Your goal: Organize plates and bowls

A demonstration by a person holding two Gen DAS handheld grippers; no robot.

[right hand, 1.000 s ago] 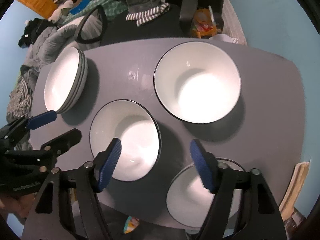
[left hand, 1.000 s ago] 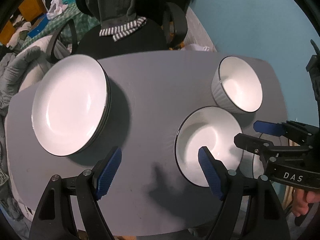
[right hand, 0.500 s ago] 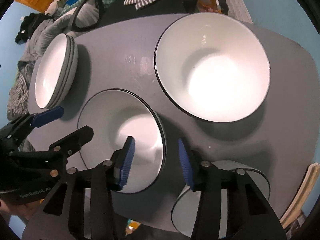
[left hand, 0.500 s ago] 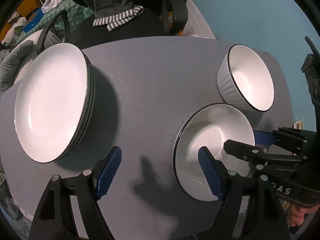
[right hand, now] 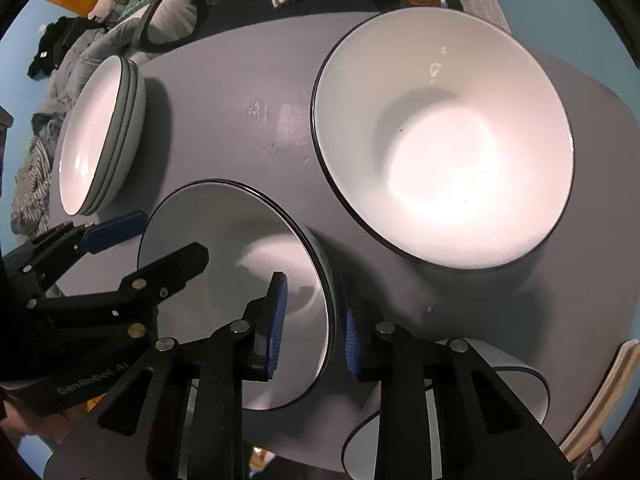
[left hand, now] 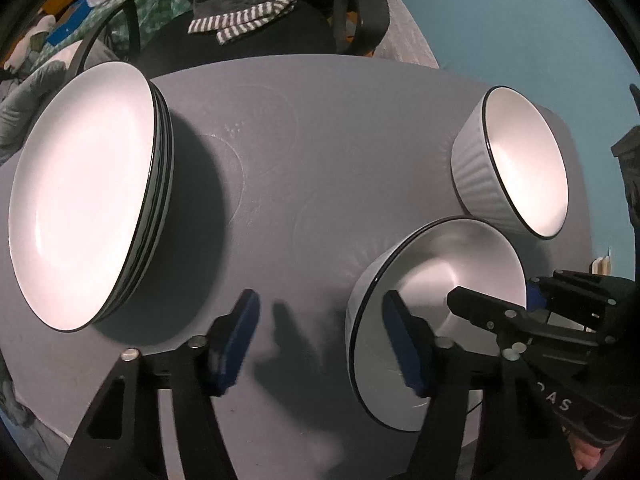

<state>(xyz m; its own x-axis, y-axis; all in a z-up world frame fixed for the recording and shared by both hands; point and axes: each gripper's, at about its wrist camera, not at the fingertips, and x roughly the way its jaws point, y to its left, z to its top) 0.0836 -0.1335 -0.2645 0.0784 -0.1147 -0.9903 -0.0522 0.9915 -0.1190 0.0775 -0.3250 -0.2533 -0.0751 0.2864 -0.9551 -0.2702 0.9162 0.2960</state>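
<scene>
White glaze against a grey table (left hand: 320, 152): from the left wrist I look straight down on a stack of plates (left hand: 84, 200) at the far left, a ribbed bowl (left hand: 516, 160) at the far right, and the shallow bowl (left hand: 432, 300) I am working on, near right. My left gripper (left hand: 320, 336) has its jaws closing from wide; one pad sits inside the shallow bowl and the other outside over bare table, so the near-left rim runs between them, not yet pinched. I judge that straddle is there to steady the bowl from this side. The right gripper (left hand: 532, 300) reaches in from the right, on the opposite rim.

From the right wrist, the same shallow bowl (right hand: 240, 272) sits near centre, with a big deep bowl (right hand: 440, 140) far right, the plate stack (right hand: 100, 140) far left and another bowl (right hand: 516, 384) at the near edge. My right gripper (right hand: 312, 324) has jaws narrow and closing, one pad inside and one outside the rim; whether they press yet I cannot tell. Two opposed holds should lift it level for stacking, I reckon.
</scene>
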